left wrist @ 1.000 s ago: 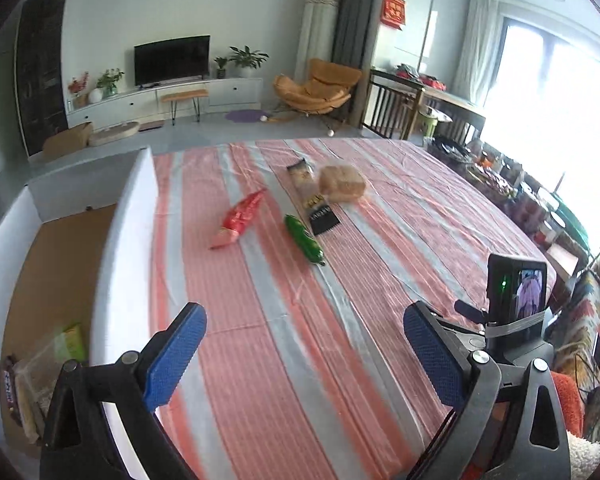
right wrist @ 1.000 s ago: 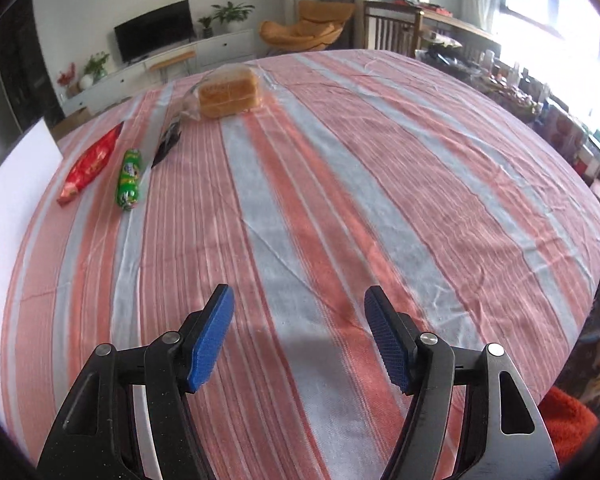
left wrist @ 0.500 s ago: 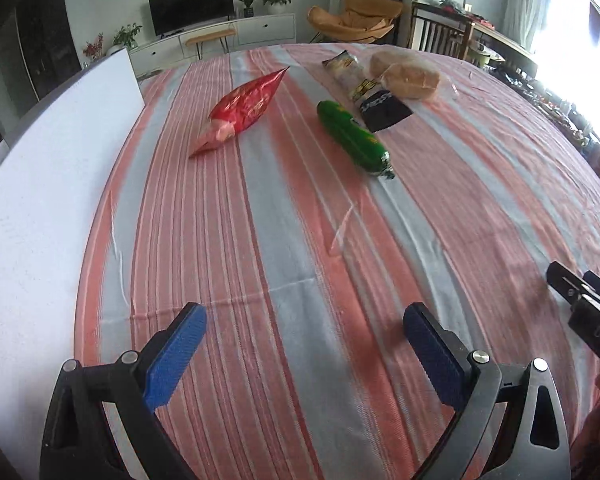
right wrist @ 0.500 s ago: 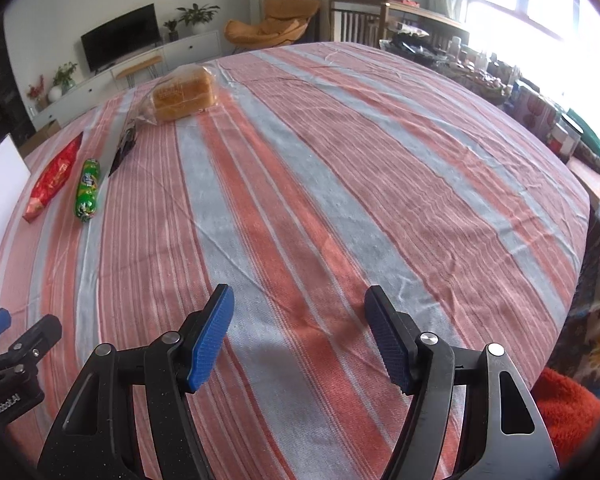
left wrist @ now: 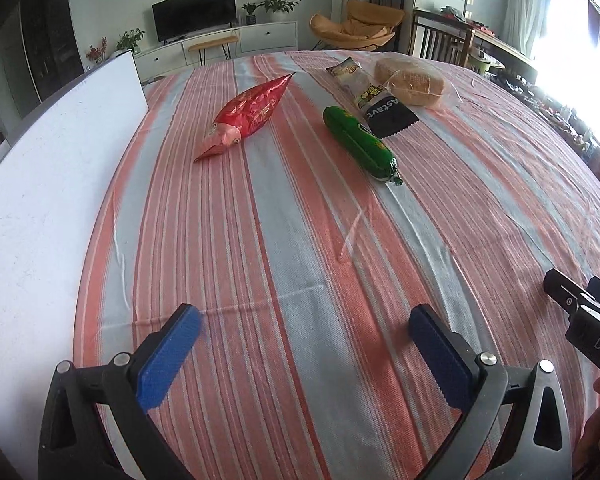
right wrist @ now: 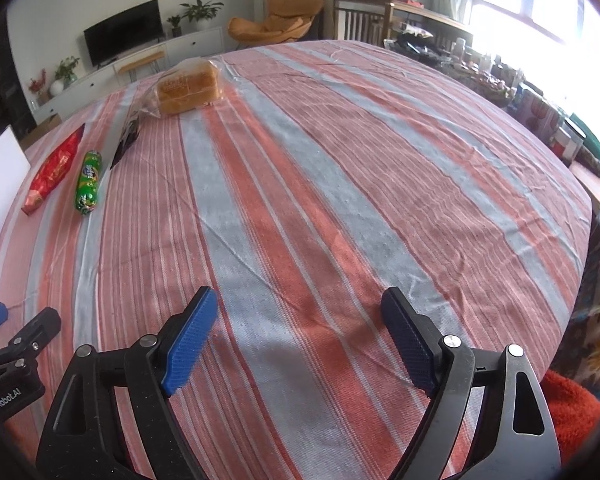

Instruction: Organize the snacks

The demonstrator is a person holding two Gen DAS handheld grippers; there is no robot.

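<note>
Several snacks lie on the striped tablecloth (left wrist: 300,240): a red pointed packet (left wrist: 248,114), a green tube-shaped packet (left wrist: 358,142), a black-and-clear packet (left wrist: 374,98) and a bagged loaf of bread (left wrist: 412,80). They also show in the right wrist view: red packet (right wrist: 54,170), green packet (right wrist: 88,182), bread (right wrist: 190,86). My left gripper (left wrist: 300,344) is open and empty, well short of the snacks. My right gripper (right wrist: 300,332) is open and empty over the near middle of the table.
A white box wall (left wrist: 52,184) stands along the table's left side. The right gripper's body (left wrist: 584,320) shows at the left view's right edge. Chairs and cluttered shelves (right wrist: 540,112) line the table's right side.
The left gripper has swung from the white box towards the table and moved closer to the snacks. The right gripper has drawn back slightly; both stay open.
</note>
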